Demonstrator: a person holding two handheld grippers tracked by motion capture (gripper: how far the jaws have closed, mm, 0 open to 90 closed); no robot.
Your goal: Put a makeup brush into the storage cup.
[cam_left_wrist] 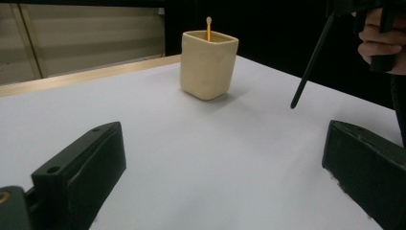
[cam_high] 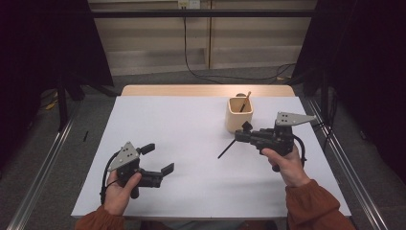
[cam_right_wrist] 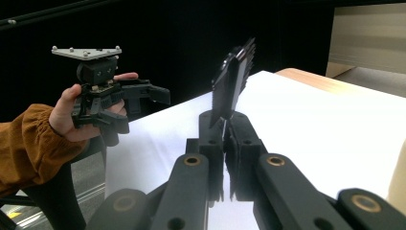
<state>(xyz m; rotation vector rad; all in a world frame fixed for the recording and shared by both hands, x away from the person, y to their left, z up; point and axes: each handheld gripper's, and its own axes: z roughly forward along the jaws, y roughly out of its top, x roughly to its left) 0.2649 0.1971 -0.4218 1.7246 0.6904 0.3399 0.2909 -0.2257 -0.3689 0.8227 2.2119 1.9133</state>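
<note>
Your right gripper (cam_high: 239,137), jaws clamped on a black stick (cam_high: 227,148), holds it slanted above the table (cam_high: 191,191) beside the cream cup (cam_high: 239,115); your left gripper (cam_high: 158,158) rests wide-jawed.

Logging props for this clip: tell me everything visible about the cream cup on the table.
The cream cup is a squarish, round-cornered container, matte, perhaps ceramic or plastic. It stands upright, open-topped, on the white table near the far right. A thin orange-brown stick leans inside, its tip above the rim. Neither gripper touches the cup.
</note>
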